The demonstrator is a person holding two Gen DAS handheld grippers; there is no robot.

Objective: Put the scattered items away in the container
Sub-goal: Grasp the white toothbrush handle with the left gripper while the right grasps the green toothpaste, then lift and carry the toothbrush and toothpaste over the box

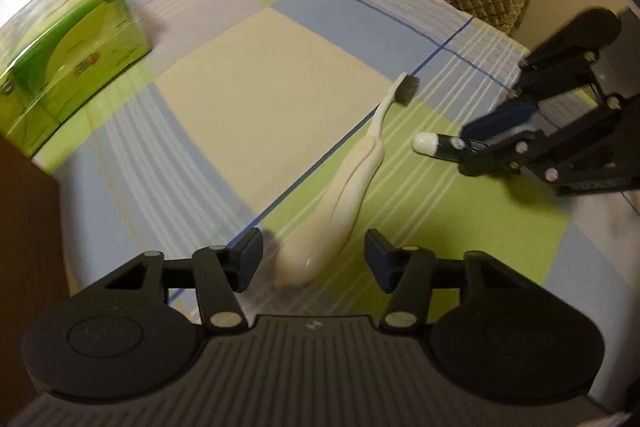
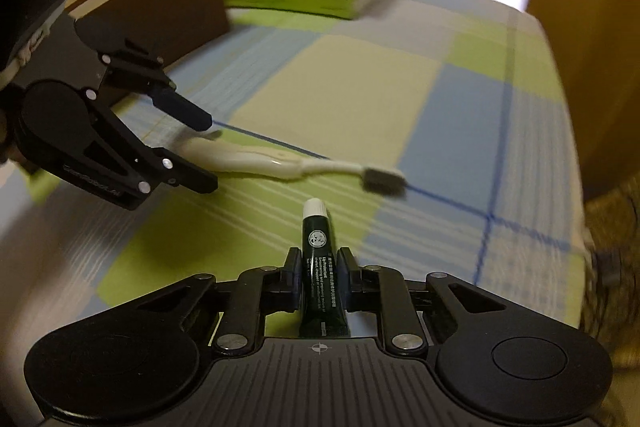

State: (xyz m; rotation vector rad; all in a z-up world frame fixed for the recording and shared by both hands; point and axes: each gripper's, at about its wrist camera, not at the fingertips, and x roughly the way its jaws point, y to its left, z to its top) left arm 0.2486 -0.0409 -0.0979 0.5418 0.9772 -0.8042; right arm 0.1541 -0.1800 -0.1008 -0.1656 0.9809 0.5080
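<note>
- Right gripper [image 2: 319, 273] clamped tight on a small dark green tube [image 2: 319, 267], white cap pointing forward, tube lifted off the checked tablecloth [image 2: 460, 115].
- Left gripper [image 1: 314, 255] wide apart, fingers either side of the thick handle end of the cream toothbrush [image 1: 352, 179], not yet squeezing it.
- Toothbrush flat on the cloth, dark bristle head pointing away from the left gripper, just beside the tube's cap.
- Brown box [image 2: 160, 3], probably the container, beyond the toothbrush handle at the table's edge; inside not visible.
- Green tissue pack [image 1: 68, 55] next to that box, far side of the toothbrush.
- Step in hand, as judged: pickup of both scattered items, tube already secured, toothbrush about to be gripped.
- Next move calls for: closing on the handle squarely, lifting level, then carrying both over the box rim before release.
</note>
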